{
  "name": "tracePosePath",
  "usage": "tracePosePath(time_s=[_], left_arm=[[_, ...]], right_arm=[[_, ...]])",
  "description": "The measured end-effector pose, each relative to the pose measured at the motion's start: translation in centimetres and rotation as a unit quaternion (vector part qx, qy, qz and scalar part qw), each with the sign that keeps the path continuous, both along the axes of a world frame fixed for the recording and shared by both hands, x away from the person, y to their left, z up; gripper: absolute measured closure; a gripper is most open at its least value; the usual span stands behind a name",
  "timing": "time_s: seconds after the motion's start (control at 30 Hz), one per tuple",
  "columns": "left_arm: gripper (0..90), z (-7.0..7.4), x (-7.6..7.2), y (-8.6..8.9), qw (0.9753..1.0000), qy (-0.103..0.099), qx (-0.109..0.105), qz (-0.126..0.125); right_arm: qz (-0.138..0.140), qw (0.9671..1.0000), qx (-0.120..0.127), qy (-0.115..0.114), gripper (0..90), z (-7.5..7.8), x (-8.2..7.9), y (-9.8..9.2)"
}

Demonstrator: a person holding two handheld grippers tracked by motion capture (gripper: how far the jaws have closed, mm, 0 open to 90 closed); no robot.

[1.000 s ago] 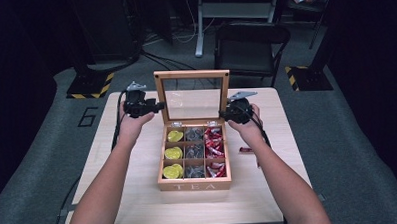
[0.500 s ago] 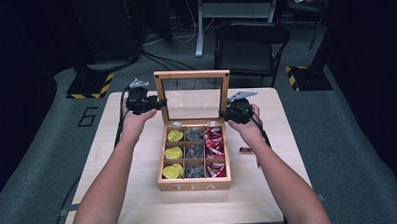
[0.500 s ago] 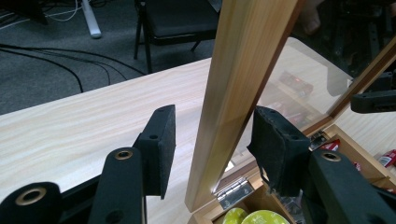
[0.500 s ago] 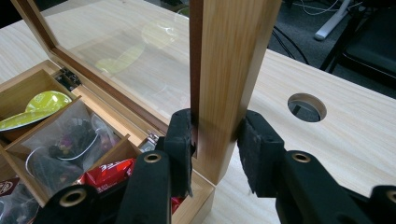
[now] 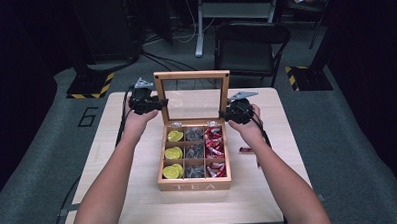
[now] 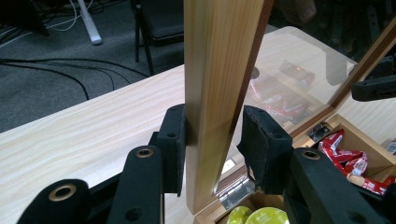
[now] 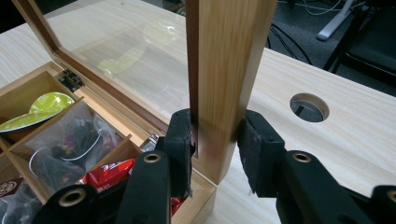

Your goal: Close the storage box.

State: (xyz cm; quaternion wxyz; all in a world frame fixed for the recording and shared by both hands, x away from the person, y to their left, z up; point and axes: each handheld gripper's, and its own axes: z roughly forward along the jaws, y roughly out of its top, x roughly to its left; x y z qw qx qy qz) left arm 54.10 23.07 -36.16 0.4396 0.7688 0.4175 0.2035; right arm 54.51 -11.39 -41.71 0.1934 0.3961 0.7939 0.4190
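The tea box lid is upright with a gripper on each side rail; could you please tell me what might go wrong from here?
1. The left gripper touches the lid rail with one pad only; a gap shows at the other, so it may slip.
2. The right gripper looks closer on its rail; uneven pushing could twist the lid and strain the hinge.
3. Pushing the lid down could tip or slide the tea box and its sachets on the table.
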Motion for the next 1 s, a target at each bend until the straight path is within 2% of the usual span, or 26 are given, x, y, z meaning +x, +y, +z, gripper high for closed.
tracePosePath(time_s=[0.13, 0.23, 0.4, 0.47, 0.7, 0.8, 1.0], left_arm=[[61.5, 0.1, -0.1, 0.1, 1.0, 0.002, 0.0, -0.006], [61.5, 0.0, -0.2, 0.3, 0.9999, 0.002, -0.003, -0.012], [61.4, -0.1, -0.4, 0.4, 0.9999, -0.003, -0.007, -0.012], [61.4, -0.1, -0.5, 0.4, 0.9999, -0.004, -0.011, -0.012], [60.9, -0.2, -0.9, 0.5, 0.9998, -0.006, -0.013, -0.013], [60.5, -0.1, -1.0, 0.4, 0.9998, -0.006, -0.011, -0.013], [59.9, -0.1, -1.3, 0.4, 0.9998, -0.007, -0.011, -0.015]], right_arm=[[-0.001, 0.9999, 0.008, 0.007, 64.5, 0.0, 0.0, -0.1], [0.001, 0.9997, 0.019, 0.015, 60.0, 0.0, -0.1, -0.1], [0.002, 0.9997, 0.024, -0.003, 54.8, 0.7, -0.7, 0.0], [0.002, 0.9996, 0.02, -0.021, 54.5, 1.3, -1.1, -0.1], [-0.006, 0.9992, 0.035, -0.016, 55.2, 3.1, -1.7, -0.6], [0.0, 0.9994, 0.026, -0.022, 56.0, 3.7, -1.8, -0.6], [0.003, 0.9993, 0.03, -0.023, 56.8, 4.5, -2.0, -0.6]])
